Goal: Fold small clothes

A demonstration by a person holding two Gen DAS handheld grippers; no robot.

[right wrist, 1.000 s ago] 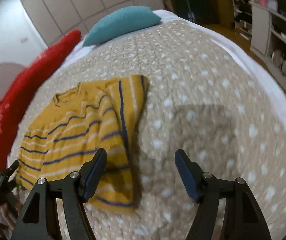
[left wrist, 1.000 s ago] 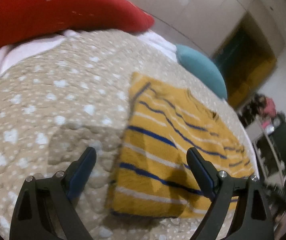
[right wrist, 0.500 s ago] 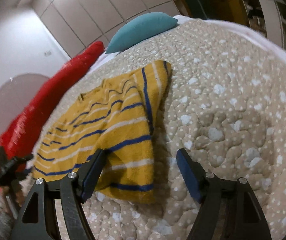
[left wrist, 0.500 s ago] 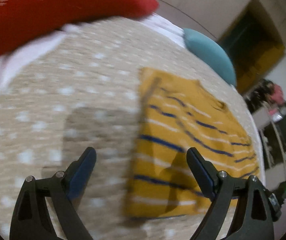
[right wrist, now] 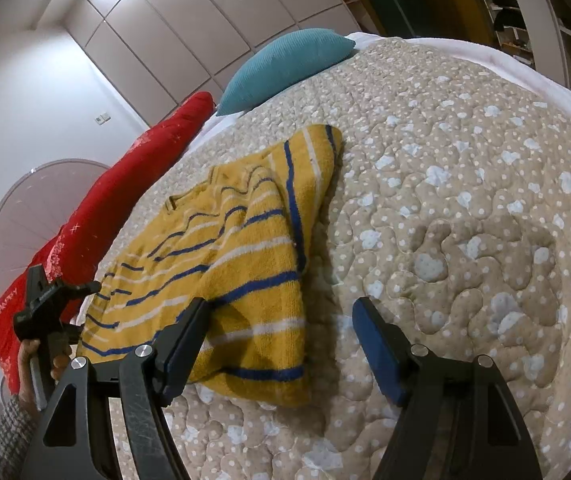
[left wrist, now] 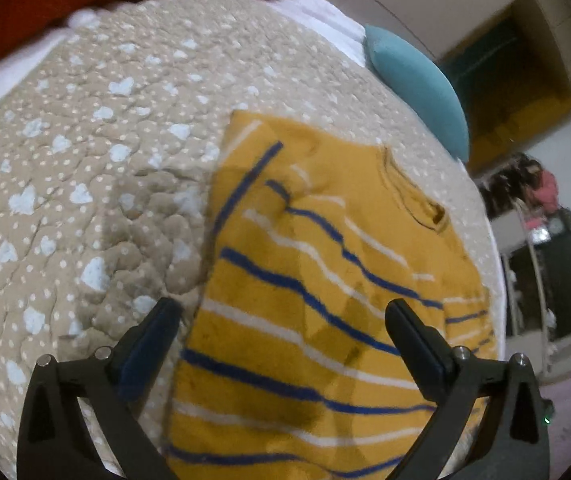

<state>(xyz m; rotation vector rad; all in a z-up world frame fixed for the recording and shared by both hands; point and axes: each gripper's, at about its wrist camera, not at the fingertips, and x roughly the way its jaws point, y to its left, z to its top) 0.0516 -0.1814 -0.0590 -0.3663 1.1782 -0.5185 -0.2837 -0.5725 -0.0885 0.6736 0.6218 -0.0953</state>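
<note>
We count one yellow striped sweater (left wrist: 325,280) on one quilted bed (left wrist: 85,160). We see two pillows: one red pillow (right wrist: 125,184) and one teal pillow (right wrist: 285,64). There are two grippers, the left gripper (left wrist: 281,320) and the right gripper (right wrist: 281,320), each with two fingers.

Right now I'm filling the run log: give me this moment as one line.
left gripper: open, above sweater | right gripper: open, at sweater's edge | yellow striped sweater: partly folded, on quilt
</note>
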